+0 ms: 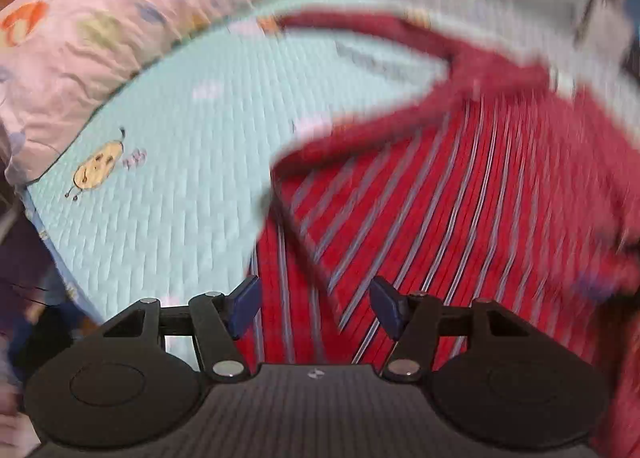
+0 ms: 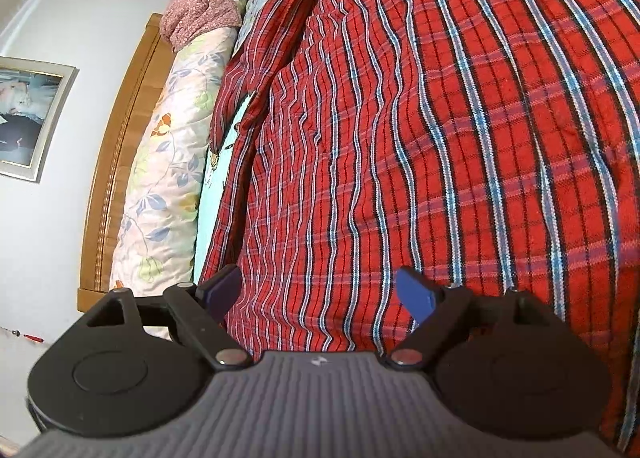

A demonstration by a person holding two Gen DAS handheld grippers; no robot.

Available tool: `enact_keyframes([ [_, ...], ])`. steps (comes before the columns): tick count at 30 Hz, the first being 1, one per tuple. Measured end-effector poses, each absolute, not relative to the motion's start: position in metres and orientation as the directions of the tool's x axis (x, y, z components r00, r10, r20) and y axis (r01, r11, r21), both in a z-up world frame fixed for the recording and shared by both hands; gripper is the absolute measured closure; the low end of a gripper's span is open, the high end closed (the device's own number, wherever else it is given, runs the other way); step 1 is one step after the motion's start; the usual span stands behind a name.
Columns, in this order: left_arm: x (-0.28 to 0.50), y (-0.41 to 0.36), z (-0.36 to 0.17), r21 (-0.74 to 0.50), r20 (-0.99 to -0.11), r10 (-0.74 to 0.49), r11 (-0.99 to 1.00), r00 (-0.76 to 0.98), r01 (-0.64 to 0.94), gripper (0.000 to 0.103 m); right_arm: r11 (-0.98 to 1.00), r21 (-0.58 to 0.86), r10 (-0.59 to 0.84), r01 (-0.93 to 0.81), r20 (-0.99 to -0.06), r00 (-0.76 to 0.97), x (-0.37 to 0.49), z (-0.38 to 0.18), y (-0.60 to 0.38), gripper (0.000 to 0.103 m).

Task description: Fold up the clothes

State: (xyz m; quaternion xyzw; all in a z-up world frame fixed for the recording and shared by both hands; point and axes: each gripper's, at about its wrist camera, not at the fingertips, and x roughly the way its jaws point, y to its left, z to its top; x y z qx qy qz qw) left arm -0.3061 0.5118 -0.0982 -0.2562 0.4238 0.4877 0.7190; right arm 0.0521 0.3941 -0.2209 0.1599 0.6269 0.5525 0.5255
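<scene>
Lying across the bed, one red plaid shirt (image 2: 400, 118) fills most of the right wrist view: a soft woven flannel with blue, white and dark stripes crossing in checks, rumpled into shallow ridges, one sleeve trailing off along its left edge. In the left wrist view the same shirt is motion-blurred; a fold of its duller red inner face shows above the striped cloth.

Under it spreads a pale mint quilted bed cover (image 1: 180, 186), stitched in small padded diamonds and printed with a yellow cartoon figure (image 1: 98, 166). Along the bed's edge lies one long floral quilt (image 2: 168, 178), smooth and puffy, pale pink with blue leaves and orange blooms, beside a wooden bed frame (image 2: 104, 178). A crumpled pinkish speckled garment (image 2: 200, 14) sits at the quilt's far end. One framed picture (image 2: 28, 118) hangs on the white wall.

The left gripper (image 1: 316, 308) has its blue-padded jaws apart with striped cloth lying between them, not pinched. The right gripper (image 2: 318, 294) stands wide, hovering over the shirt's hem and clamping nothing.
</scene>
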Motion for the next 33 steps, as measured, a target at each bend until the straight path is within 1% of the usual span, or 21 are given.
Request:
enact_keyframes([
  [2,-0.292,0.511,-0.116,0.089,-0.860,0.492,0.412,0.139,-0.907,0.041,0.331,0.836,0.768,-0.437,-0.508,-0.390,0.046,-0.213,0.399,0.017],
  [6,-0.275,0.526,-0.140,0.200,-0.825,0.562,0.394,0.062,-0.897,0.041,0.238,0.707,0.729,-0.667,-0.583,-0.359,0.020,-0.182,0.419,0.017],
  [8,-0.275,0.545,-0.151,0.200,-0.832,0.554,0.349,0.030,-0.916,0.041,0.224,0.646,0.689,-0.729,-0.634,-0.351,0.010,-0.175,0.433,0.017],
  [9,-0.279,0.553,-0.157,0.184,-0.841,0.541,0.321,0.021,-0.929,0.043,0.221,0.618,0.666,-0.754,-0.661,-0.346,0.006,-0.173,0.441,0.017],
  [10,-0.282,0.562,-0.163,0.168,-0.849,0.528,0.292,0.012,-0.942,0.064,0.219,0.595,0.645,-0.774,-0.683,-0.343,0.002,-0.171,0.448,0.017],
  [12,-0.296,0.568,-0.162,0.052,-0.864,0.495,0.260,0.087,-0.964,0.102,0.215,0.568,0.612,-0.795,-0.712,-0.344,-0.003,-0.170,0.459,0.017],
  [13,-0.301,0.568,-0.160,0.011,-0.865,0.488,0.257,0.120,-0.966,0.102,0.211,0.555,0.607,-0.805,-0.720,-0.337,-0.005,-0.169,0.462,0.017],
  [14,-0.303,0.565,-0.156,-0.004,-0.861,0.488,0.281,0.146,-0.960,0.102,0.204,0.537,0.606,-0.818,-0.726,-0.326,-0.007,-0.168,0.465,0.017],
  [15,-0.300,0.561,-0.152,0.002,-0.855,0.490,0.331,0.171,-0.944,0.102,0.193,0.514,0.606,-0.836,-0.732,-0.310,-0.008,-0.166,0.465,0.017],
  [16,-0.297,0.556,-0.147,-0.019,-0.852,0.478,0.380,0.214,-0.925,0.102,0.185,0.488,0.606,-0.853,-0.740,-0.293,-0.009,-0.165,0.466,0.017],
  [19,-0.287,0.541,-0.132,-0.115,-0.834,0.417,0.508,0.361,-0.854,0.102,0.181,0.453,0.612,-0.873,-0.747,-0.260,-0.008,-0.160,0.467,0.017],
  [21,-0.278,0.534,-0.125,-0.123,-0.824,0.400,0.566,0.402,-0.815,0.102,0.192,0.427,0.606,-0.884,-0.759,-0.236,-0.007,-0.159,0.471,0.016],
  [23,-0.274,0.536,-0.124,-0.150,-0.826,0.380,0.565,0.417,-0.812,0.102,0.212,0.395,0.584,-0.894,-0.785,-0.208,-0.006,-0.159,0.478,0.015],
  [26,-0.274,0.538,-0.127,-0.205,-0.827,0.321,0.592,0.461,-0.780,0.102,0.217,0.408,0.595,-0.887,-0.776,-0.211,0.000,-0.156,0.486,0.015],
  [28,-0.274,0.537,-0.131,-0.277,-0.825,0.225,0.640,0.519,-0.717,0.102,0.225,0.425,0.604,-0.877,-0.767,-0.216,0.006,-0.155,0.492,0.015],
  [30,-0.273,0.535,-0.137,-0.362,-0.805,0.122,0.674,0.580,-0.645,0.102,0.258,0.479,0.621,-0.839,-0.747,-0.236,0.018,-0.154,0.500,0.015],
  [33,-0.275,0.532,-0.138,-0.427,-0.774,0.030,0.712,0.632,-0.557,0.102,0.311,0.583,0.649,-0.751,-0.708,-0.280,0.039,-0.158,0.521,0.015],
])
